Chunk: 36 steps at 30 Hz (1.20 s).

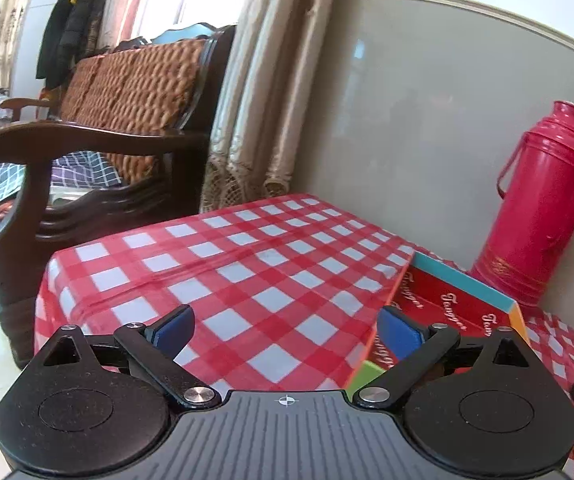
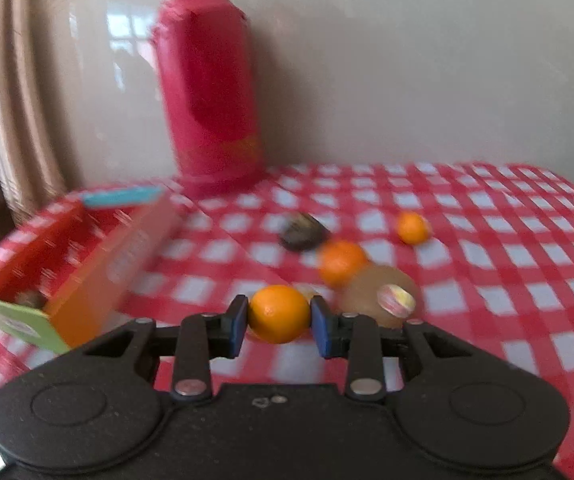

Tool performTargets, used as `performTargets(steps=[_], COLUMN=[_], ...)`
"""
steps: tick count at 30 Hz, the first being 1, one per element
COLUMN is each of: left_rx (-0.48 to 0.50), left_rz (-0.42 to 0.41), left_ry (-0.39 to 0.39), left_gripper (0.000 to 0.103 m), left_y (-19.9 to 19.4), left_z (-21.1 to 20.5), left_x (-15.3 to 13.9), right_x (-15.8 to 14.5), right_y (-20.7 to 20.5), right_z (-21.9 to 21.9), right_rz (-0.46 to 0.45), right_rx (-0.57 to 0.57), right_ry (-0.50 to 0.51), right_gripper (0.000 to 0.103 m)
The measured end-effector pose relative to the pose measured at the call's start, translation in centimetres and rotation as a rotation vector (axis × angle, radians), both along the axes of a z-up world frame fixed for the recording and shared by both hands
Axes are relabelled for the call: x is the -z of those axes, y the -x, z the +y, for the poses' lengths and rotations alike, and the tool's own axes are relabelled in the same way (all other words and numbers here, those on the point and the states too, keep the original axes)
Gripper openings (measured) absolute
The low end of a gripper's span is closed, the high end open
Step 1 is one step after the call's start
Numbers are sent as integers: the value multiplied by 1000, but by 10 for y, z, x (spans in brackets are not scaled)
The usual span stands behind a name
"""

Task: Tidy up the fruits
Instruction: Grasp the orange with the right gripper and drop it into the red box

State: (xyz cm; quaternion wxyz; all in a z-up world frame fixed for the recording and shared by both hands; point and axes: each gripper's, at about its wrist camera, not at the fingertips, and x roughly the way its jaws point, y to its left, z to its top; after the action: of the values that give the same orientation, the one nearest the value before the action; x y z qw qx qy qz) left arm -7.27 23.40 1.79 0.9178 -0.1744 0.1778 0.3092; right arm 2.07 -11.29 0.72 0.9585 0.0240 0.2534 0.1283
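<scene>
Right gripper (image 2: 278, 316) fingers clamped on orange (image 2: 279, 314), above table (image 2: 487, 240) middle, near box (image 2: 87, 264). Small, firm, smooth-skinned, probably light; grip across widest part. Left gripper (image 1: 285, 330) fingers apart, empty.

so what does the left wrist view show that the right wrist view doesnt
Only the left wrist view: a wooden armchair with a woven back, a dark coat hanging behind it, and the left gripper, open over the cloth.

Only the right wrist view: the right gripper shut on an orange, a brown stickered fruit, and a small dark item inside the box.

Both: the red thermos, the colourful box, the checked tablecloth, the curtain and some loose fruit.
</scene>
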Motion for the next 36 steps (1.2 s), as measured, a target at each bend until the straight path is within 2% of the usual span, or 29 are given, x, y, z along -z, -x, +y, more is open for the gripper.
performTargets(steps=[5,12,17,22,25,27,31,36], left_rx=[-7,-53,-78,-96,-100,-97,-78,-53], left_rz=[19,32,43,48,45,44,47,37], left_ry=[6,10,5,8,19,23,5,-16], left_gripper=[101,101,101,101,101,101,101,101], left_y=[9,24,32,36,36,35,31,29], left_z=[11,34,46,55,58,57,49,36], left_x=[6,13,17,19,20,20,18,14], right_x=[-12,-14,-6,4,4,3,-6,-17], right_y=[2,3,0,-7,-6,-2,4,9], right_z=[41,112,148,159,159,156,145,118], right_rz=[-69,-89,-64,-25,-21,-39,-86,-124], right_rx=[-137,-343,-407,-413,-419,-411,-405,-335], right_ry=[-44,-37,0,1,-6,-4,-23,-42], right_gripper=[26,26,26,27,39,64,70,84])
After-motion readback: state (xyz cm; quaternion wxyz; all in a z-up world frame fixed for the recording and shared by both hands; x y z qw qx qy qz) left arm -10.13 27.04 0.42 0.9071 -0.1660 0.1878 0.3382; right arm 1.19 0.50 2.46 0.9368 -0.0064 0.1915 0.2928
